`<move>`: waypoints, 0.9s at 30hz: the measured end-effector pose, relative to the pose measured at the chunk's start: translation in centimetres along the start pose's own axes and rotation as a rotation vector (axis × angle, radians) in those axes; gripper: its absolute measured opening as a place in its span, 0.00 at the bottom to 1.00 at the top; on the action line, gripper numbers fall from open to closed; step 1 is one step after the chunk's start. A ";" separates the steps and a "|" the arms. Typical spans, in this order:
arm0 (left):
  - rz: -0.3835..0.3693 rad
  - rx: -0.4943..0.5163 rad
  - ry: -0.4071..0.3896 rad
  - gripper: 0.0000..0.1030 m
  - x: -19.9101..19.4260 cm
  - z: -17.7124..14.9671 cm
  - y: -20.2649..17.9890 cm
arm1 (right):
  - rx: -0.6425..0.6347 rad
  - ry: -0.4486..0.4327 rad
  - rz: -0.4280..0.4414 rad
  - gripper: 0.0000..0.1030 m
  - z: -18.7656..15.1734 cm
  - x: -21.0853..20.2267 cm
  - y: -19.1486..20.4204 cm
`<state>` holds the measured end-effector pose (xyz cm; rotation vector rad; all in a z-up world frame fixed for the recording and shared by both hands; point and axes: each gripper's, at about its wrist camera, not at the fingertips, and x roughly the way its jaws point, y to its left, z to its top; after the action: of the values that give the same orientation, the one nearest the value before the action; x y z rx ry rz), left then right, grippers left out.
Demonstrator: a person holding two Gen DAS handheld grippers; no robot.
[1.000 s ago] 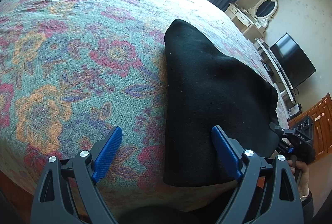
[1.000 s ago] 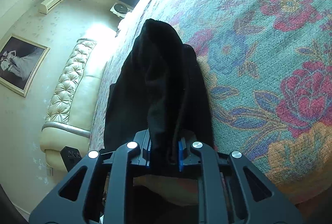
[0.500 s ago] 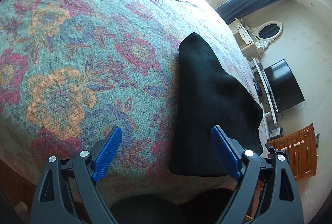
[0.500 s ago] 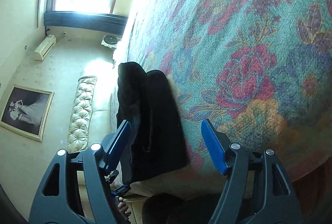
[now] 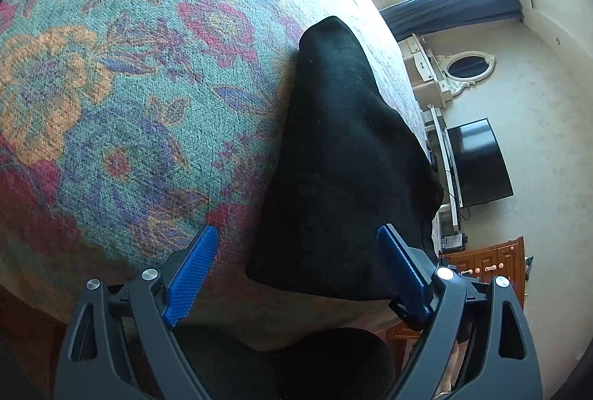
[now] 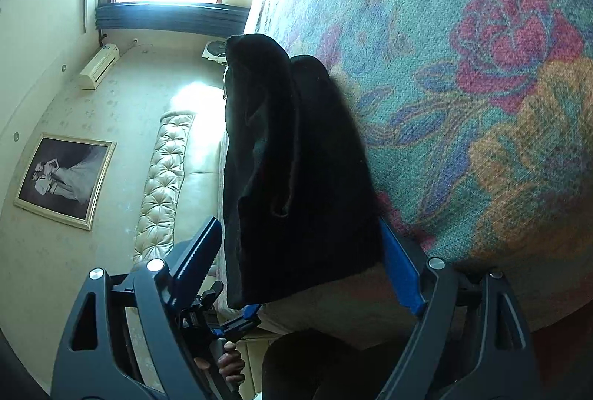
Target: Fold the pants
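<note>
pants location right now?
The black pants lie folded on the floral bedspread at the bed's near edge, between the open left gripper and open right gripper.

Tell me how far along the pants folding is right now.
Mostly done, it seems. The black pants lie in a narrow folded bundle near the edge of the floral bedspread. Nothing is in hand: the left tool and right tool are both open, holding no cloth. On the right wrist view the top layers look bunched, so what may remain is smoothing or one more fold.
</note>
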<state>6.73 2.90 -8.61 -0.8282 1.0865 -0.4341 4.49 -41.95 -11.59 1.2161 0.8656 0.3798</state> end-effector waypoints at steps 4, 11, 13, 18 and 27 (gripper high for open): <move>-0.077 -0.077 0.016 0.84 -0.2 0.0 0.4 | -0.027 0.004 -0.063 0.56 -0.6 0.2 0.1; -0.008 0.018 0.031 0.55 0.5 -0.2 -1.1 | -0.018 -0.008 -0.053 0.38 -1.1 0.4 -0.4; -0.003 0.020 0.034 0.52 0.5 -0.1 -0.8 | -0.017 -0.008 -0.041 0.37 -1.1 0.4 -0.7; 0.024 0.069 0.013 0.42 0.4 -0.5 -0.9 | -0.014 -0.008 -0.005 0.35 -1.0 0.1 -1.7; 0.027 0.090 -0.001 0.38 0.6 -0.4 -1.0 | -0.010 -0.007 0.016 0.32 -1.1 -0.4 -2.3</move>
<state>6.72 1.74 -8.27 -0.7337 1.0689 -0.4565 3.00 -42.32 -13.69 1.2155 0.8474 0.3917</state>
